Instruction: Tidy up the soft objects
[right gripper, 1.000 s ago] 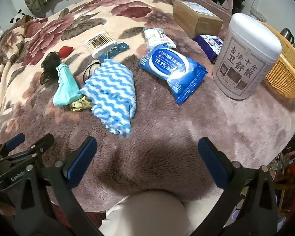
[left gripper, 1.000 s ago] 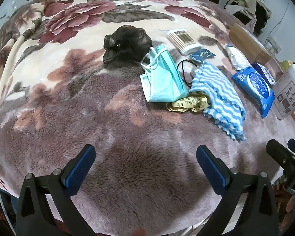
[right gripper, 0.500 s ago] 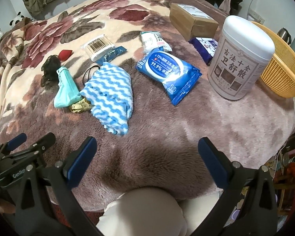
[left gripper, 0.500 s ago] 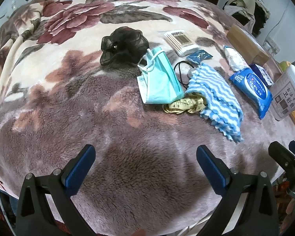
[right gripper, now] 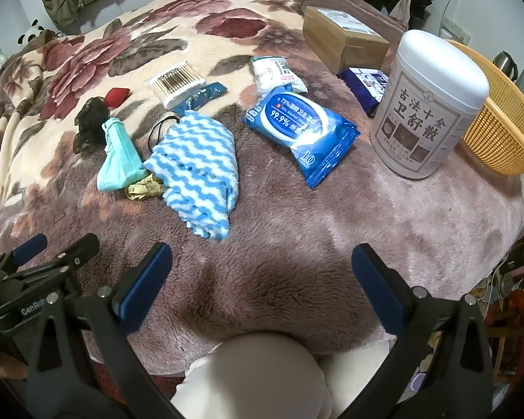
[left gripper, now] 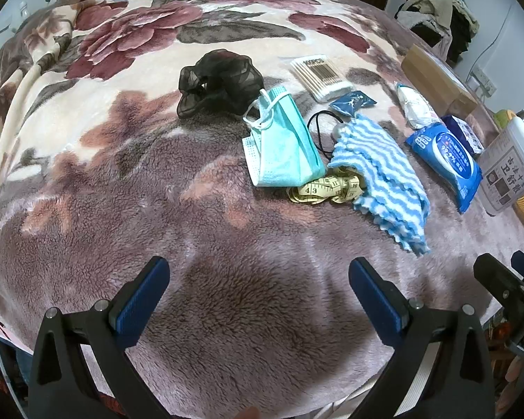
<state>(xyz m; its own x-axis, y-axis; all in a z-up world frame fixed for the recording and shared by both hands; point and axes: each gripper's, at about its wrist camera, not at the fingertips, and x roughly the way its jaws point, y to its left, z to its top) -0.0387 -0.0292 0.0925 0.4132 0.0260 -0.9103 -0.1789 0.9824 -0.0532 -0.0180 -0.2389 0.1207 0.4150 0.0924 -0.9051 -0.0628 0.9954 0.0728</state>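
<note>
Both tools hover low over the near edge of a plush floral blanket [left gripper: 129, 146] in cream, maroon and mauve that covers the surface. The left hand-held gripper [left gripper: 258, 293] has its blue-padded fingers spread wide with nothing between them, and the right hand-held gripper [right gripper: 262, 276] is likewise spread wide and empty, above a cream-clad knee [right gripper: 262, 373].

The soft things lie in a loose cluster beyond the left tool. A black gauzy mesh scrunchie [left gripper: 216, 82] sits farthest back, touching the ear loops of a folded teal surgical face mask [left gripper: 283, 146]. Just right of the mask a thin black elastic hair tie [left gripper: 319, 129] loops on the blanket, partly tucked under a blue-and-white wavy-striped fleece cloth [left gripper: 380, 174]. A coiled yellow tape measure [left gripper: 326, 190] lies against the near corner of the mask and slips under the cloth's edge.

Behind these lie a clear pack of cotton swabs [left gripper: 319, 76] and a small dark blue sachet [left gripper: 353, 101]. To the right, a blue pack of alcohol wet wipes [right gripper: 300, 129] lies flat, apart from the cloth. Behind it are a white-and-green packet [right gripper: 276, 73], a dark navy pouch [right gripper: 366, 83] and a brown cardboard box [right gripper: 342, 42]. A tall white lidded canister with Chinese lettering [right gripper: 426, 108] stands upright at the right, just beside an orange plastic mesh basket [right gripper: 499, 115].
</note>
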